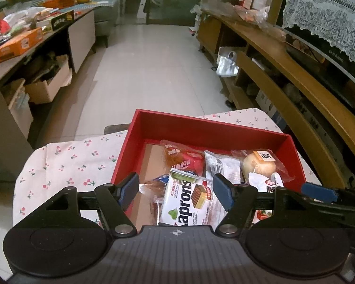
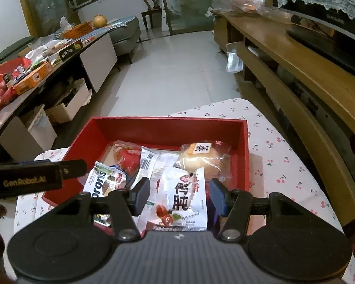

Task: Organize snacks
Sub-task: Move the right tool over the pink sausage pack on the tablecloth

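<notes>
Both pairs of fingers are being held apart, empty, over the red box (image 1: 201, 127) on the table (image 2: 279, 165). The left gripper (image 1: 176, 190) is being framed around the wafer pack (image 1: 187, 201); the right gripper (image 2: 179, 195), around a white pouch (image 2: 182, 198), which is barely being shown at 4 o'clock in the left view.

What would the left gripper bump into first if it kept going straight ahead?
Most likely the white wafer packet in the red box. It lies right between the open fingers of the left gripper, though how far below is hard to judge.
</notes>
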`<state>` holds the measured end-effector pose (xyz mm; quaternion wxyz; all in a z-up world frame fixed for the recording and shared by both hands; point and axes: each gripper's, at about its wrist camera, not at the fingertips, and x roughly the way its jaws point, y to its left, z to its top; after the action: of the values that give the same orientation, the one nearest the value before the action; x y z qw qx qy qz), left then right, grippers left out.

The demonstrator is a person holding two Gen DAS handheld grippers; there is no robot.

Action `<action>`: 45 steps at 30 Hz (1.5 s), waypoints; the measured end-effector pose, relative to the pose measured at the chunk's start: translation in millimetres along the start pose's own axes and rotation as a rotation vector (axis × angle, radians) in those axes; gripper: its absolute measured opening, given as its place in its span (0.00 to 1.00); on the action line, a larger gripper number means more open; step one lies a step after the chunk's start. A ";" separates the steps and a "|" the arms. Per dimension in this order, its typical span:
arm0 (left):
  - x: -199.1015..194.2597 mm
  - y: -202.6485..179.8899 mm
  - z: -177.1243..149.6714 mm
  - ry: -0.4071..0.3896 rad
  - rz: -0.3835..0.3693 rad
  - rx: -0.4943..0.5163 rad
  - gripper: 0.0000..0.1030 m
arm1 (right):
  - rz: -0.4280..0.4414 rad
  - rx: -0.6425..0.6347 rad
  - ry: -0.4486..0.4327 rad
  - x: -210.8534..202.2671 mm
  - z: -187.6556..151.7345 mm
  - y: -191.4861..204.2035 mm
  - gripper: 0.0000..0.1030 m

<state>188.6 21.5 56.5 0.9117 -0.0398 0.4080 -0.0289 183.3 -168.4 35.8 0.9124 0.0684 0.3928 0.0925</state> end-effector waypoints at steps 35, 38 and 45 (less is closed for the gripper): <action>-11.5 16.6 -53.2 0.138 -0.045 -0.030 0.76 | 0.195 -0.180 0.301 33.2 -67.9 31.1 0.66; -10.9 16.9 -52.8 0.137 -0.044 -0.032 0.77 | 0.238 -0.193 0.335 31.7 -73.1 35.9 0.66; -9.1 15.6 -53.5 0.143 -0.041 -0.028 0.77 | 0.318 -0.213 0.419 28.3 -93.1 51.3 0.67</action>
<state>142.9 35.2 26.3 0.8788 -0.0585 0.4716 -0.0445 128.6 -107.4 -37.6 0.7873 0.0120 0.5453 0.2874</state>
